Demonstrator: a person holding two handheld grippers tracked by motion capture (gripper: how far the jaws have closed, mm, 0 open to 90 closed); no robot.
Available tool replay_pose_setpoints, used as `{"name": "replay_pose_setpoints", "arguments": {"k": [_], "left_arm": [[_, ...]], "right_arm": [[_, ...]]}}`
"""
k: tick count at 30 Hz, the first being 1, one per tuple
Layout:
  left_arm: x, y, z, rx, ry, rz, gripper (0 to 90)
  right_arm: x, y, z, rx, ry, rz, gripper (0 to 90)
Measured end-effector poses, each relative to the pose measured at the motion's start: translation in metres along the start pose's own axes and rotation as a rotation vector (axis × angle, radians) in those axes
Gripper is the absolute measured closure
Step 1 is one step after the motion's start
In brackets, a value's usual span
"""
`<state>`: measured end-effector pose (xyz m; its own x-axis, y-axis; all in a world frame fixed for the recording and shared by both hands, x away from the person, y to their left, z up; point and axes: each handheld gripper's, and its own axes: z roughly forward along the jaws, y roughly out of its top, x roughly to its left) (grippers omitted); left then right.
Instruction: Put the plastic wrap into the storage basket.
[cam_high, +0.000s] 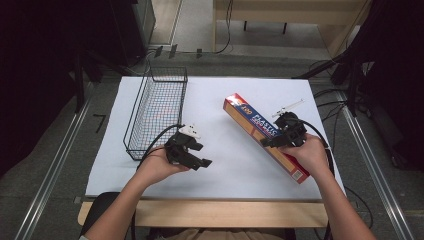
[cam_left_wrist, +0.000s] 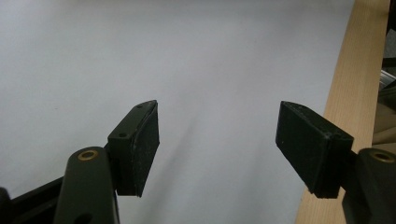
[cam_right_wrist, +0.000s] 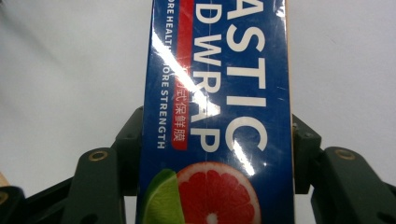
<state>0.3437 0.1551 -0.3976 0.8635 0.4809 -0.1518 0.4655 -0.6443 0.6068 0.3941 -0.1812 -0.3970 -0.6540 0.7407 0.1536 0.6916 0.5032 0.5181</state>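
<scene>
The right gripper (cam_high: 276, 141) is clamped across the width of a long plastic wrap box (cam_high: 252, 124), holding it near mid-length at the right of the white surface (cam_high: 240, 170), while the left gripper (cam_left_wrist: 217, 144) stands about half open with nothing between its pads, low over bare surface near the wire basket (cam_high: 157, 107). Held at one point only, the long box could pivot or slip through the pads. It might also catch the basket's rim if swung across carelessly.
</scene>
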Motion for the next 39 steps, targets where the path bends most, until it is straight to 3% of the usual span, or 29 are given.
{"name": "replay_pose_setpoints", "arguments": {"k": [6,10,13,18,21,25,31,37,39], "left_arm": [[0.001,-0.001,-0.005,-0.028,-0.007,-0.004,29.1],[0.001,0.000,-0.008,-0.027,-0.008,-0.004,26.1],[0.001,0.000,-0.010,-0.027,-0.013,0.001,23.9],[0.001,0.000,-0.014,-0.026,-0.032,0.003,19.8],[0.000,0.001,-0.017,-0.020,-0.029,0.023,19.0],[-0.001,0.003,-0.022,-0.017,-0.019,0.039,19.5],[-0.003,0.010,-0.025,-0.039,-0.039,0.081,19.5],[-0.007,0.020,-0.024,-0.028,-0.039,0.124,19.5],[-0.009,0.023,-0.025,-0.023,-0.043,0.136,19.6]], "right_arm": [[0.002,-0.008,-0.001,0.010,0.019,-0.065,41.4],[0.005,-0.014,-0.005,0.017,0.065,-0.109,41.3],[0.007,-0.017,-0.006,0.014,0.069,-0.129,41.3],[0.010,-0.022,-0.009,0.014,0.131,-0.164,41.3],[0.013,-0.024,-0.008,0.028,0.144,-0.191,41.3],[0.024,-0.027,-0.001,0.064,0.169,-0.265,41.2],[0.036,-0.029,0.005,0.082,0.199,-0.328,41.2],[0.050,-0.029,0.006,0.095,0.233,-0.419,41.2],[0.053,-0.027,0.004,0.092,0.244,-0.427,41.2]]}}
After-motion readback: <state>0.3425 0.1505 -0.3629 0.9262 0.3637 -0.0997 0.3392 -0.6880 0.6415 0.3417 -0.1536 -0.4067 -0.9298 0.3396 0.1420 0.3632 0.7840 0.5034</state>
